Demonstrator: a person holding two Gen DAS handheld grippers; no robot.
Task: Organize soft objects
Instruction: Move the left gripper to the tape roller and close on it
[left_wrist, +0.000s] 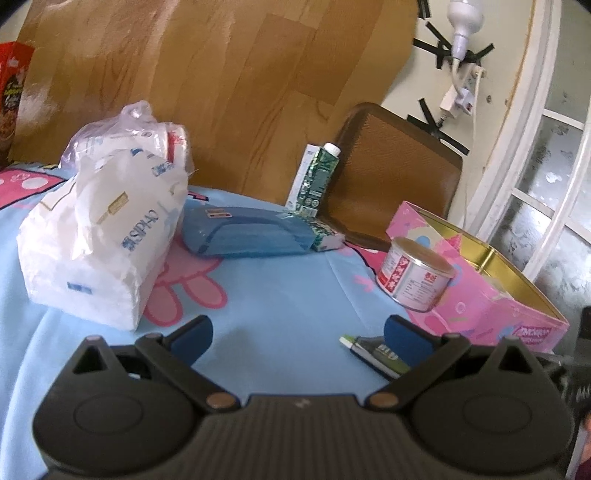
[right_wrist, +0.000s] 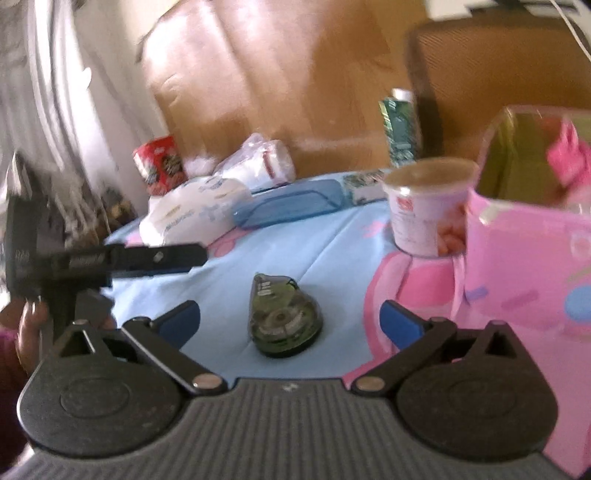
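A white tissue pack (left_wrist: 99, 240) lies on the blue cartoon sheet (left_wrist: 295, 295) at the left, with a plastic bag of white items (left_wrist: 140, 136) behind it. A flat blue soft pack (left_wrist: 247, 232) rests in the middle. My left gripper (left_wrist: 299, 332) stands open over bare sheet, holding nothing. In the right wrist view my right gripper (right_wrist: 291, 321) is open, and a green correction-tape dispenser (right_wrist: 284, 314) lies on the sheet between its fingers, untouched. The tissue pack (right_wrist: 192, 214) and blue pack (right_wrist: 288, 205) lie farther back there.
A pink box (left_wrist: 480, 295) with a gold inside stands at the right, with a tin can (left_wrist: 413, 273) beside it. A green carton (left_wrist: 317, 173) stands against the wooden board, another lies by the blue pack. A red packet (right_wrist: 159, 170) sits far left. A hand (right_wrist: 29, 325) shows at the left edge.
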